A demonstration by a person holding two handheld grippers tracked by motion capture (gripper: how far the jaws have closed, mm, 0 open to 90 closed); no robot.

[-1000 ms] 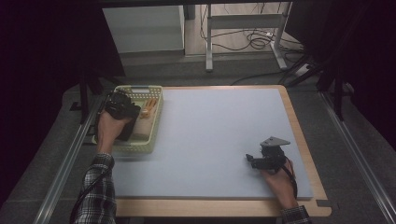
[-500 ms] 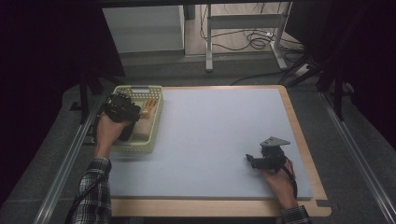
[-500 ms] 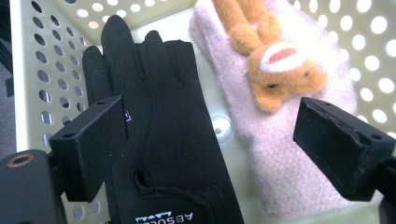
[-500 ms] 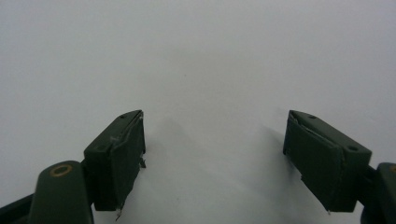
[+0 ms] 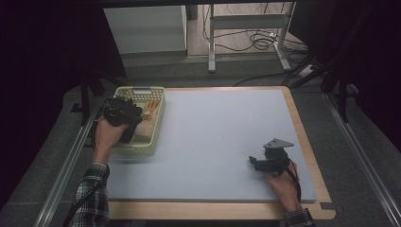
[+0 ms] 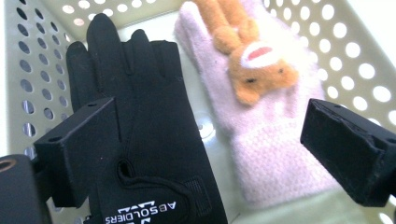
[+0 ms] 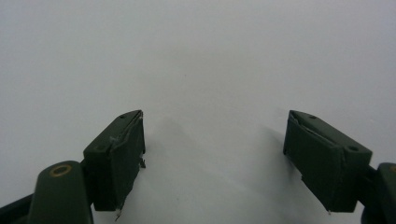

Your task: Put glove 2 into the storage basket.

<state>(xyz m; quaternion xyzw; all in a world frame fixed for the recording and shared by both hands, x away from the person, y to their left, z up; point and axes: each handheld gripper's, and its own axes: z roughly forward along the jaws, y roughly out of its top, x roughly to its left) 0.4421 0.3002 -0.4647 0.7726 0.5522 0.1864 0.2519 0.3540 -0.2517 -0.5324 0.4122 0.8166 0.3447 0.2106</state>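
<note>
A pale green perforated basket (image 5: 158, 113) stands at the table's left edge. In it lie a black glove (image 6: 144, 116) and a pink knitted glove (image 6: 271, 144) with an orange plush animal (image 6: 252, 60) sewn on. My left gripper (image 5: 128, 124) hangs over the basket and points down into it. Its jaws have just been opening and now stand wide apart (image 6: 212, 140) above the two gloves, pressing on neither. My right gripper (image 5: 255, 163) rests low at the front right of the pale mat, open (image 7: 212, 154) with nothing between its jaws.
The pale blue-grey mat (image 5: 222, 137) covers most of the wooden tabletop (image 5: 309, 142). Metal rails run along both sides of the table. Behind it stand a white cabinet (image 5: 144, 30) and table legs with cables on the floor.
The left hand has shifted very slightly over the basket. The right hand and its gripper have kept still.
</note>
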